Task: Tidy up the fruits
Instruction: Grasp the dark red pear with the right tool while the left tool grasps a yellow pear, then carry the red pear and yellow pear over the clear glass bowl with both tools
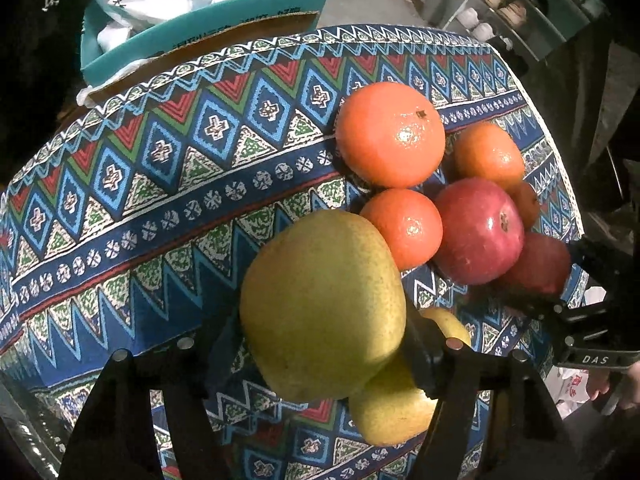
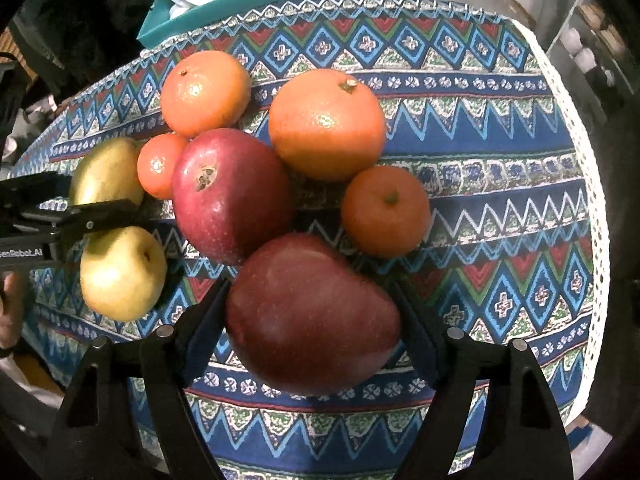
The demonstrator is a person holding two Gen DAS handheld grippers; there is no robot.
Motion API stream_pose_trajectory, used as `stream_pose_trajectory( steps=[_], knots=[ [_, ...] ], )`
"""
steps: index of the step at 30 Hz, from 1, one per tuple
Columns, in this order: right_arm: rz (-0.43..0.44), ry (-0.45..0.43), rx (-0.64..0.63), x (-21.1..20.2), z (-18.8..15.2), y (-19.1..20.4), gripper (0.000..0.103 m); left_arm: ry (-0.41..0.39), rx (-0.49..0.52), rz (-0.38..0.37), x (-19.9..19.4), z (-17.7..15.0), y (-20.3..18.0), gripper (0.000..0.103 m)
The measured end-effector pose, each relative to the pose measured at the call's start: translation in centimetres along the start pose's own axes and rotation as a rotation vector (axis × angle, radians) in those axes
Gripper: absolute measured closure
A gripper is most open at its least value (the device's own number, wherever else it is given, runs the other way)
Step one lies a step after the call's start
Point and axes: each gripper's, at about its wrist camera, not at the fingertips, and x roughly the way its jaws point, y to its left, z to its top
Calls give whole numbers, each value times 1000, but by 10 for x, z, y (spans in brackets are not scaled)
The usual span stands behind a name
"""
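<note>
Reaching steeply down on the fruit heap, each gripper takes one piece from the side nearest to it. The left gripper (image 1: 320, 344) has its jaws closed against a yellow-green pear (image 1: 320, 304), beside a second pear (image 1: 390, 412) on the table (image 1: 140, 184). The right gripper (image 2: 312, 320) clamps a dark red apple (image 2: 312, 316), touching another apple (image 2: 232, 196). The oranges (image 2: 326, 124) lie behind, probably left for later sorting by kind.

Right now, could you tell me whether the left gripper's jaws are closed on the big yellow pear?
Shut on it: left gripper, jaws flank the yellow pear.
</note>
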Motion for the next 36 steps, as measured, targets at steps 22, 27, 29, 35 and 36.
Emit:
stream_pose_trajectory(
  steps=[22, 27, 29, 35, 36],
  knots=[
    [20, -218, -100, -82, 2, 36, 24, -148, -6, 49, -97, -53, 18, 30],
    [40, -250, -126, -98, 4, 53, 24, -194, -10, 63, -122, -63, 16, 30],
    [48, -265, -133, -105, 3, 59, 24, -215, -6, 77, -132, -69, 17, 30],
    [75, -301, -159, -125, 4, 82, 24, -250, -34, 85, -156, -85, 27, 30],
    [78, -307, -165, -128, 4, 86, 24, -254, -38, 88, -160, -88, 29, 30]
  ],
)
